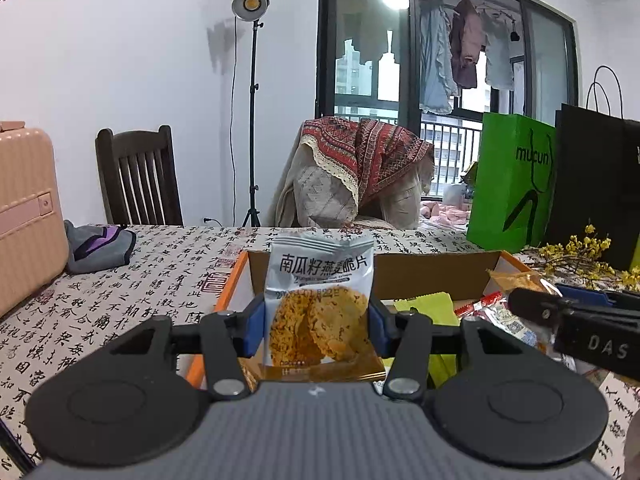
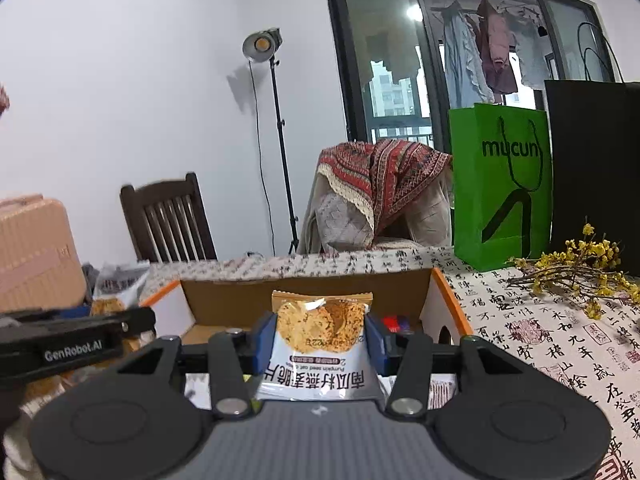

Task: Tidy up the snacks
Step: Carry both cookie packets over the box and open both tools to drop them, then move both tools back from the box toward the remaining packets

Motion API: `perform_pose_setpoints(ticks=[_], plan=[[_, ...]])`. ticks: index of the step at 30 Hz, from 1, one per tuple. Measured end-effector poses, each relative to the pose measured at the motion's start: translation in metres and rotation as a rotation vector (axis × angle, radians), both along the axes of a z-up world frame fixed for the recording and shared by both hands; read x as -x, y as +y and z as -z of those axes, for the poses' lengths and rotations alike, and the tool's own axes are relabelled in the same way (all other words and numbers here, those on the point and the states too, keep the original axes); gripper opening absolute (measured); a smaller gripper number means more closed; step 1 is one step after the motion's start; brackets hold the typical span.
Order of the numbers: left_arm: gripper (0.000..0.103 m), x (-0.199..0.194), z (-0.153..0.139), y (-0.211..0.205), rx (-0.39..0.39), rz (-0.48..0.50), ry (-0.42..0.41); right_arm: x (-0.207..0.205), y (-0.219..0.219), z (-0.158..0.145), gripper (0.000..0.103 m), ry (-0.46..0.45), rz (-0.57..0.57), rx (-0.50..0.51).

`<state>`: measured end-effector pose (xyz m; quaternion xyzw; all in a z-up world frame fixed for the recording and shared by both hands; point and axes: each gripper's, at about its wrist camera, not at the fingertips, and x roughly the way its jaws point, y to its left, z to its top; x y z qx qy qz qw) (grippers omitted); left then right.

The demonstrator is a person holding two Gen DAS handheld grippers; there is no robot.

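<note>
My left gripper (image 1: pixel 317 326) is shut on a grey-white oat crisp packet (image 1: pixel 320 292) held upright, its blue pads (image 1: pixel 253 330) pressing both sides. My right gripper (image 2: pixel 320 338) is shut on a second oat crisp packet (image 2: pixel 322 336) of the same kind, held upside down. Both hang over an open cardboard box with orange edges (image 1: pixel 432 270) (image 2: pixel 304 294). Several other snack packets (image 1: pixel 496 316) lie inside the box. The right gripper's body (image 1: pixel 580 320) shows at the right of the left wrist view; the left gripper's body (image 2: pixel 72 344) shows at the left of the right wrist view.
The table wears a calligraphy-print cloth (image 1: pixel 120 292). A green paper bag (image 1: pixel 512 184) and a black bag (image 1: pixel 596 184) stand at the back right, with yellow flower twigs (image 2: pixel 576 276) in front. A pink suitcase (image 1: pixel 24 216) and grey pouch (image 1: pixel 100 248) sit left. Chairs stand behind.
</note>
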<state>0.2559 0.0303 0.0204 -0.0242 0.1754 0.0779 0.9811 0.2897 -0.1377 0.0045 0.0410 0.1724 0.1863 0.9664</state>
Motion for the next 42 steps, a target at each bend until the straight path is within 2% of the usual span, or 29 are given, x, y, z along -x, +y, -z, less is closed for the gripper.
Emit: perform_pose_setpoints(ticks=[2,3,4,5,6,7,8,10,14,20,26,34,42], plan=[[0.057,0.001,0.002,-0.001,-0.001,0.0,-0.004,-0.002,0.002,0.003,0.049,0.014,0.001,0.011],[0.067,0.002,0.002,-0.001,-0.001,0.003,-0.008,-0.002,0.002,0.004,0.05,0.022,0.003,0.01],[0.073,0.003,0.003,0.0,0.005,0.007,-0.016,-0.001,0.001,0.004,0.056,0.025,0.011,0.007],[0.085,0.004,0.003,0.001,0.013,0.008,-0.025,-0.001,0.0,0.005,0.067,0.029,0.02,0.006],[0.09,0.006,0.002,0.001,0.017,0.005,-0.031,-0.001,-0.002,0.005,0.074,0.031,0.03,0.003],[0.092,0.007,0.001,0.002,0.02,0.001,-0.038,0.0,-0.005,0.004,0.087,0.031,0.038,-0.003],[0.1,0.008,0.0,0.003,0.026,-0.002,-0.045,0.0,-0.007,0.004,0.096,0.031,0.043,-0.011],[0.103,0.01,-0.001,0.006,0.041,-0.027,-0.052,0.0,-0.011,0.004,0.102,0.035,0.05,-0.03],[0.103,0.009,-0.003,0.013,0.078,-0.037,-0.035,-0.001,-0.015,0.003,0.103,0.052,0.067,-0.036],[0.103,0.011,-0.005,0.011,0.071,-0.041,-0.039,0.003,-0.015,-0.002,0.103,0.039,0.063,-0.022],[0.103,0.012,-0.017,0.017,0.119,-0.065,-0.027,0.009,-0.019,-0.021,0.103,0.015,0.063,-0.033],[0.103,0.04,-0.039,0.021,0.14,-0.059,-0.019,0.037,-0.022,-0.041,0.103,0.014,0.049,-0.009],[0.103,0.078,-0.034,0.027,0.114,-0.022,0.055,0.072,-0.032,-0.039,0.103,0.053,0.028,0.031]])
